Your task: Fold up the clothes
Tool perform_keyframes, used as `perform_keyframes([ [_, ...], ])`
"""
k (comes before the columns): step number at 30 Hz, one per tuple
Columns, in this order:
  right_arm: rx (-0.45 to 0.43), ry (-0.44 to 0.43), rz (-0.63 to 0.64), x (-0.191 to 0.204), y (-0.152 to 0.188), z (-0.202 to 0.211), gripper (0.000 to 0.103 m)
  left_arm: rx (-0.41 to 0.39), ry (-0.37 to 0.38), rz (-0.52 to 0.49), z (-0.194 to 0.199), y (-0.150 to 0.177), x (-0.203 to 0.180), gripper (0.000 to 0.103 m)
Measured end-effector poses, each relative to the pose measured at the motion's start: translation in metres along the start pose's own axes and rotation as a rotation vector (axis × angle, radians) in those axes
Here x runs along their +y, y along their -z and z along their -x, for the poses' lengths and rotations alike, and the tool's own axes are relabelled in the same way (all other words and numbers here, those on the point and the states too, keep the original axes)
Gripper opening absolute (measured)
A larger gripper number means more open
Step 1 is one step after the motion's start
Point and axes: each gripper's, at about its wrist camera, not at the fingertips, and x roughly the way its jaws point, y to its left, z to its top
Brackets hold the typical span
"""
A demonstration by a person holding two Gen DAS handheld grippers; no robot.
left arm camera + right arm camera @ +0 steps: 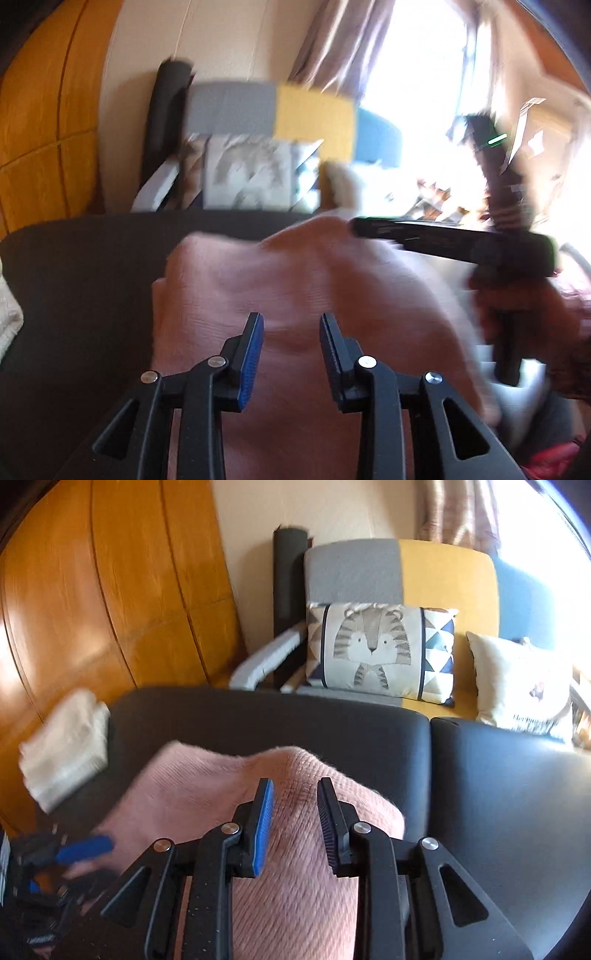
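Pink knitwear [207, 786] fills the lower middle of both wrist views, spread in a loose heap on a dark padded surface [498, 775] that serves as our table. Its bulk runs from the bottom edge of the frame up toward the centre, with a rounded fold cresting just ahead of the fingertips.

Our right gripper [295, 819] sits directly over the garment, jaws parted and holding nothing; cloth shows plainly in the gap between them. Our left gripper [291, 347] is likewise released above the same pink fabric [295, 280], nearer its left border. In the left wrist view, the right-hand tool [454, 238] appears blurred at the right of the frame.

We judge that the garment's long axis runs away from us up the frame, and that both grippers are about equally close to it, so the next pinch could fall to either. The raised fold lies straight ahead of the right gripper.

Farther out, a folded white cloth [62, 746] lies at the left edge. A tiger-print cushion [376, 650] rests on a grey and yellow chair [443, 576] in the upper right, against a wooden panel [92, 590] at upper left.
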Motion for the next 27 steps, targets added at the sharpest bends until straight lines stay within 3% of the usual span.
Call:
perform_keyframes([
  [1, 0.030, 0.005, 0.030, 0.004, 0.002, -0.011, 0.028, 0.052, -0.045, 0.012, -0.014, 0.001, 0.009, 0.032],
  [3, 0.111, -0.015, 0.081, 0.013, 0.012, -0.042, 0.028, 0.063, -0.050, 0.069, -0.020, 0.008, 0.024, 0.032],
  [6, 0.109, -0.040, 0.209, 0.034, 0.018, -0.055, 0.028, 0.041, -0.107, 0.084, -0.004, 0.023, 0.027, 0.032],
  [10, 0.090, -0.017, 0.332, 0.049, 0.026, -0.061, 0.028, 0.009, -0.102, 0.099, 0.011, 0.040, 0.028, 0.032],
  [13, 0.085, -0.025, 0.329, 0.045, 0.026, -0.059, 0.028, -0.004, -0.091, 0.105, 0.019, 0.047, 0.029, 0.032],
  [16, 0.142, -0.036, 0.294, 0.044, 0.009, -0.055, 0.030, -0.013, -0.077, 0.120, 0.029, 0.051, 0.030, 0.032],
  [20, 0.031, -0.133, 0.183, 0.036, -0.004, -0.015, 0.030, -0.038, -0.042, 0.185, 0.048, 0.064, 0.034, 0.032],
  [23, 0.037, -0.140, 0.209, 0.050, 0.005, -0.005, 0.030, -0.061, -0.021, 0.222, 0.057, 0.074, 0.037, 0.032],
  [27, 0.122, -0.106, 0.295, 0.069, 0.024, -0.032, 0.030, -0.043, -0.003, 0.221, 0.064, 0.073, 0.035, 0.032],
])
